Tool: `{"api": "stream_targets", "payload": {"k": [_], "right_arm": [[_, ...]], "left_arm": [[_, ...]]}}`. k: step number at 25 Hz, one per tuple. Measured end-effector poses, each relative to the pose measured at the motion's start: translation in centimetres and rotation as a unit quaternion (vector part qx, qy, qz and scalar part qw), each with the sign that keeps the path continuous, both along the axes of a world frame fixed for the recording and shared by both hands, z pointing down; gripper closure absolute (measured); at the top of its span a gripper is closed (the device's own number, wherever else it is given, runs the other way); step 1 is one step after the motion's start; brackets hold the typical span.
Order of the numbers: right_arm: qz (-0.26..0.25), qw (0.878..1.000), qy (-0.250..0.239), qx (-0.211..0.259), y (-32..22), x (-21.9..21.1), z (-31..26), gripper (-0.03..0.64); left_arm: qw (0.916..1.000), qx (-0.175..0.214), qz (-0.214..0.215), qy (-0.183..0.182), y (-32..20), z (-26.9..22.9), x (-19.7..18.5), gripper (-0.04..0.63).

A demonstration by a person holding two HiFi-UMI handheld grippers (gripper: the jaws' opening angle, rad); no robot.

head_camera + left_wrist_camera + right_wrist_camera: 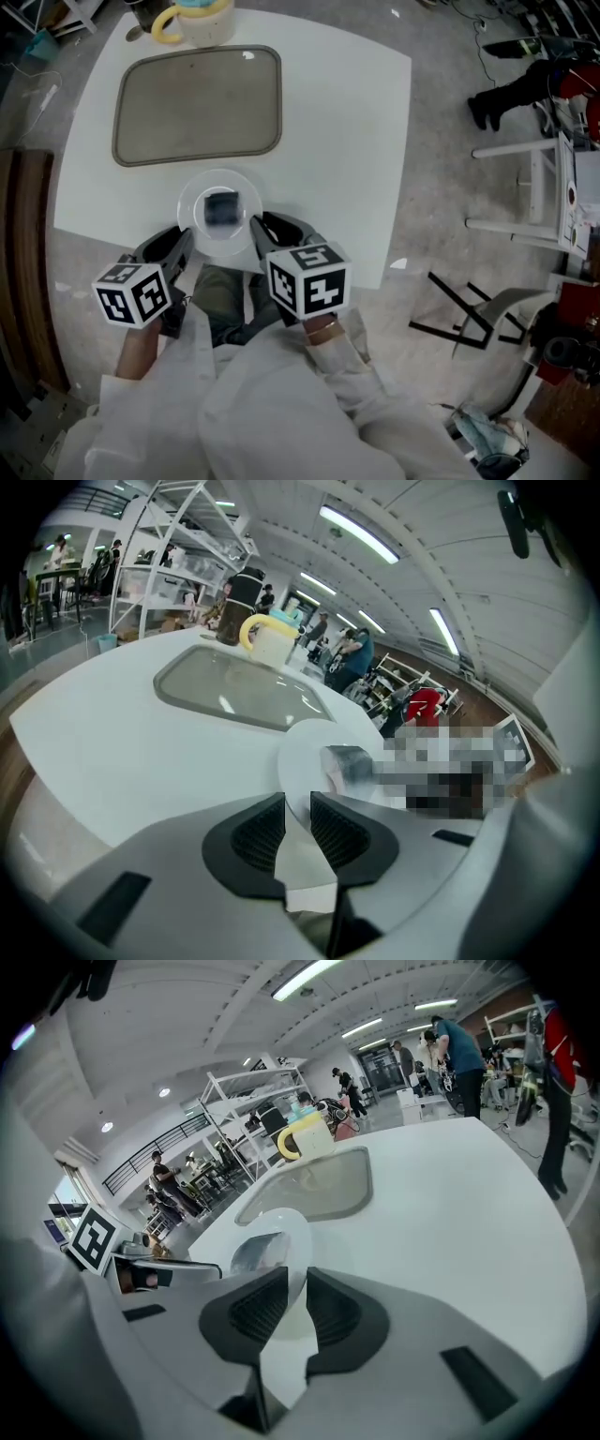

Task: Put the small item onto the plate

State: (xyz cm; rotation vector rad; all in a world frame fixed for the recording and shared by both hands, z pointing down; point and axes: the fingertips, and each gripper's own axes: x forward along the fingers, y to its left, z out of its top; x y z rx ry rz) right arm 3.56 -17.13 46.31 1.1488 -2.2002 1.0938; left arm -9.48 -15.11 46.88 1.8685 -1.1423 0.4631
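Plate (193,221) bearing small item (222,208) at table's (347,141) near edge, left gripper (185,239) and right gripper (260,228) clamped on its rim, tray (199,103) beyond, bare surface to plate's right.

The table (356,141) is white. The tray (197,103), at 12 o'clock from the plate (191,212), is dull grey-beige. The mug (202,21) is cream with a yellow handle. The plate looks clear or whitish, and its small item (221,208) is dark silvery-grey. The left gripper (184,240) and right gripper (257,225) are grey with black ribbed pads (258,832). Their cubes (134,292) are white with black squares.

Wht table (347,141), gry floor (450,169); ceiling strip lts (361,534); wht shelf rack (178,569) behind.
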Motion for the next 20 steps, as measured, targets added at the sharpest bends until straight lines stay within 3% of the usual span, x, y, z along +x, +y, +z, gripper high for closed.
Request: {"api": "stream_targets", "payload": {"k": [11, 20], "right_arm": [[0.022, 1.0, -0.007, 0.004, -8.4, -5.2, -1.2, 0.548], [0.052, 0.999, -0.003, 0.007, -12.7, -7.1, -1.1, 0.548]], "left_arm": [[0.9995, 0.01, 0.029, -0.007, -9.3, -1.4, -5.4, 0.512], [0.9988, 0.01, 0.048, 0.0, -14.0, -1.1, -7.3, 0.512]]}}
